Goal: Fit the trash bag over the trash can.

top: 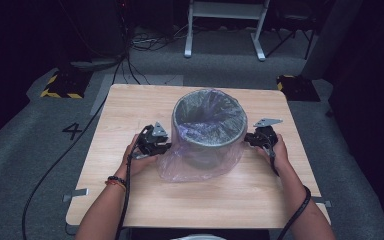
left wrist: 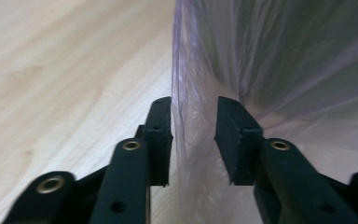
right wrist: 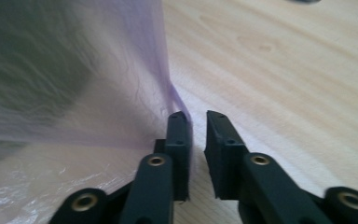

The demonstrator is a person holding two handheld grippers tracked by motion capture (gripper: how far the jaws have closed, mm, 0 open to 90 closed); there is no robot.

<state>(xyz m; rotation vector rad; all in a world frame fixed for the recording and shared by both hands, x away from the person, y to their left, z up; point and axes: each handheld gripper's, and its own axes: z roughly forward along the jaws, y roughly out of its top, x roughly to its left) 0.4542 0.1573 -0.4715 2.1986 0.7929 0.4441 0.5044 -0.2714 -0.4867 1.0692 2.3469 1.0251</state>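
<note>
A grey round bin (top: 209,131) stands upright at the middle of the wooden table (top: 130,110), lined with a thin purple plastic bag (top: 195,167) that is folded over the rim and hangs down its outside. My left gripper (top: 166,146) is at the bin's left side. Its jaws (left wrist: 194,105) stand apart with a fold of the bag (left wrist: 279,70) between them, the pads not pressing. My right gripper (top: 247,138) is at the bin's right side. Its jaws (right wrist: 196,116) show a narrow gap, and the bag's edge (right wrist: 98,93) lies along the left jaw.
The bag's loose skirt spreads on the table in front of the bin. Bare tabletop (left wrist: 51,70) lies to either side and toward the near edge. Beyond the table are a grey carpet, cables (top: 130,60) and a white frame (top: 225,25).
</note>
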